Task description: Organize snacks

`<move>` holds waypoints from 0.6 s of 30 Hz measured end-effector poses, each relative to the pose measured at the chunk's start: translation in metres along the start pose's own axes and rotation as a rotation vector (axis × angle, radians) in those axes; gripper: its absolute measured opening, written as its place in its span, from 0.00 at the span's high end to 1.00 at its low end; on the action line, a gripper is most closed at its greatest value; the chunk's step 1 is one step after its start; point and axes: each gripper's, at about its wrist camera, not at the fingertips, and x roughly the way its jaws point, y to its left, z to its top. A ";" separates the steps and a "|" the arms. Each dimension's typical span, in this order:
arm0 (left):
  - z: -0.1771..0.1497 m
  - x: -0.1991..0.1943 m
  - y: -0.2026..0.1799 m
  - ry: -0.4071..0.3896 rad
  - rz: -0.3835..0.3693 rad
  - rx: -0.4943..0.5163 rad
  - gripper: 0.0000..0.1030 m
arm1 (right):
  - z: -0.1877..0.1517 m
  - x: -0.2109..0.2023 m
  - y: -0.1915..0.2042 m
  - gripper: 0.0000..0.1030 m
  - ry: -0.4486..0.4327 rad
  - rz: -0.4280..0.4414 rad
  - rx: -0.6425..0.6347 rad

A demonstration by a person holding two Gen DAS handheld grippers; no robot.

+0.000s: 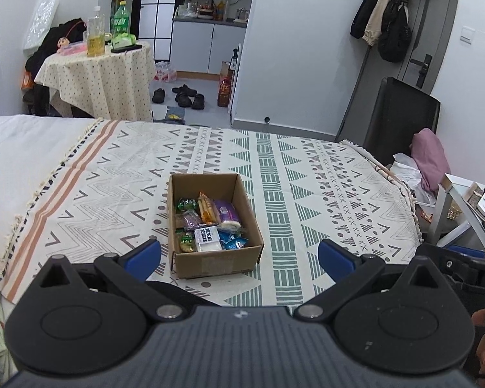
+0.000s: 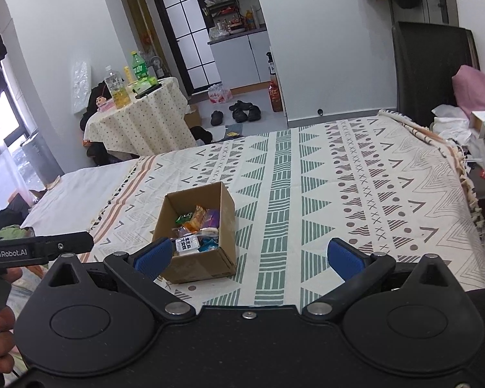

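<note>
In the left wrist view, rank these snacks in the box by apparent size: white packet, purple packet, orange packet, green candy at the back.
1. white packet, largest, though it lies nearest the camera.
2. purple packet and orange packet: too alike to rank.
3. green candy, smallest.
All lie in the cardboard box.

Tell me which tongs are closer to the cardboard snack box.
Left, by a small margin as far as the views show. The left tongs hang open with the cardboard box centred between their fingers. The right tongs, also open, sit off to its right, with only their left finger overlapping it.
</note>
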 end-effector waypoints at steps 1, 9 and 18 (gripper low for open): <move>0.000 -0.003 0.000 -0.003 0.001 0.005 0.00 | 0.000 -0.002 0.001 0.00 -0.001 -0.003 -0.002; -0.005 -0.025 0.002 -0.036 0.000 0.036 0.00 | -0.004 -0.020 0.008 0.00 -0.028 -0.017 -0.013; -0.016 -0.038 0.009 -0.046 0.012 0.063 0.00 | -0.020 -0.033 0.008 0.00 -0.031 -0.054 0.000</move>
